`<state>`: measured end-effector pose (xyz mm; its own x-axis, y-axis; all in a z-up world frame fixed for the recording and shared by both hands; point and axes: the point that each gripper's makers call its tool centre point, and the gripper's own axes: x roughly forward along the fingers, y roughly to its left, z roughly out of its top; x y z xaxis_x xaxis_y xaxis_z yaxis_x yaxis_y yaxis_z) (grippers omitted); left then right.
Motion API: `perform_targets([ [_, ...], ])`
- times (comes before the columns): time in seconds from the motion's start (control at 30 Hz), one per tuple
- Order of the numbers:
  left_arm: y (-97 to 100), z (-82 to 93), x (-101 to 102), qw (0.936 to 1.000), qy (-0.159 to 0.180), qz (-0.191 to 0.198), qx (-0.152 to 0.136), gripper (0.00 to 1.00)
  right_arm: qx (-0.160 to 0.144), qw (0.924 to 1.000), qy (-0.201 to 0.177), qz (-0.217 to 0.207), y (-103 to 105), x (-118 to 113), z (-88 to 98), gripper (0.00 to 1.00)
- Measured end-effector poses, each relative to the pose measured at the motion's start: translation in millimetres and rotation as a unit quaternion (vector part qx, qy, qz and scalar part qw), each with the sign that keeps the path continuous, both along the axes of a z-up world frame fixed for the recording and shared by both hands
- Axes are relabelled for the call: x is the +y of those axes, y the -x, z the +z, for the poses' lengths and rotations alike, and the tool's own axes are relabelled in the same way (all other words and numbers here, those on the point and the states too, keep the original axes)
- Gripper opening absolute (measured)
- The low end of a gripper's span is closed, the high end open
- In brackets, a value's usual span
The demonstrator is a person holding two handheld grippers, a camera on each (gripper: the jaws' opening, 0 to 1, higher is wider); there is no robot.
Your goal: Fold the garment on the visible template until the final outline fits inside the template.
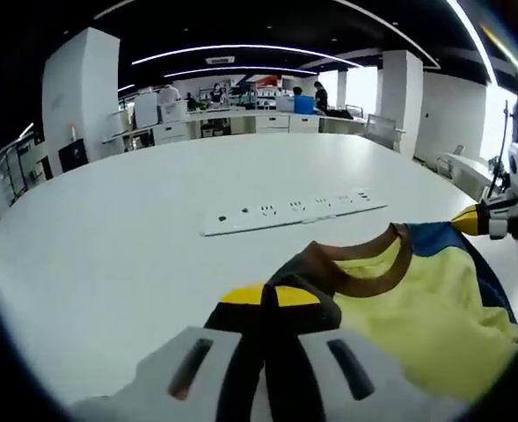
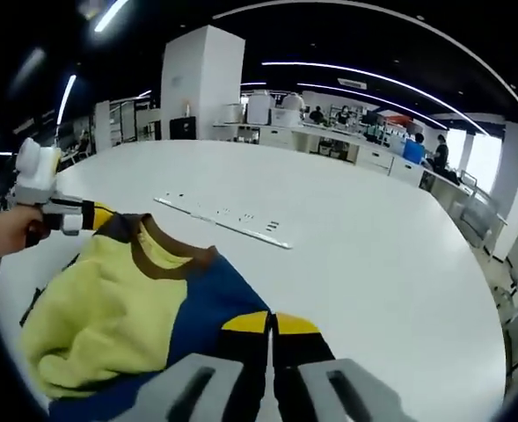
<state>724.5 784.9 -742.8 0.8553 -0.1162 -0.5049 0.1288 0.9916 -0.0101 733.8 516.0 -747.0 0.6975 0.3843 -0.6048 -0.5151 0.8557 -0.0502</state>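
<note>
Holding the garment by two points, you have it lifted off the white worktop, apparently to spread it before laying it down for folding. Your left gripper has its jaws closed on a dark and yellow edge of the cloth, and your right gripper is clamped likewise on a yellow-tipped edge. The brown collar sits between your hands, with yellow fabric sagging below it and blue panels at the side. A white power strip lies further in on the worktop, well apart from the cloth. I cannot make out the template from here; it may be hidden under the garment. Beyond the worktop's far edge are office desks, white pillars and ceiling light strips.
</note>
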Motion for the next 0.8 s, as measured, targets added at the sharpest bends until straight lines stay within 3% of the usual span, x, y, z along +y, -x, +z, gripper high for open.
perform_targets([
  [0.3,-7.2,-1.1,1,0.9986,-0.047,-0.023,0.005,0.00,0.017,0.9998,0.010,0.003,-1,-1,-12.2,0.00],
  [0.4,-4.4,3.2,4,0.9987,-0.048,-0.019,0.006,0.01,0.020,0.9997,0.011,0.010,1,-1,-12.3,0.00],
  [0.53,1.7,13.4,11,0.9990,-0.045,-0.009,0.001,0.24,0.020,0.9997,-0.007,0.007,3,-2,-0.7,0.28],
  [0.7,16.2,28.5,18,0.9997,-0.023,-0.003,-0.004,0.37,0.032,0.9978,-0.058,0.009,17,4,19.9,0.51],
  [0.8,26.5,37.8,23,0.9993,-0.033,-0.010,-0.013,0.45,0.046,0.9960,-0.075,0.012,30,7,28.1,0.65],
])
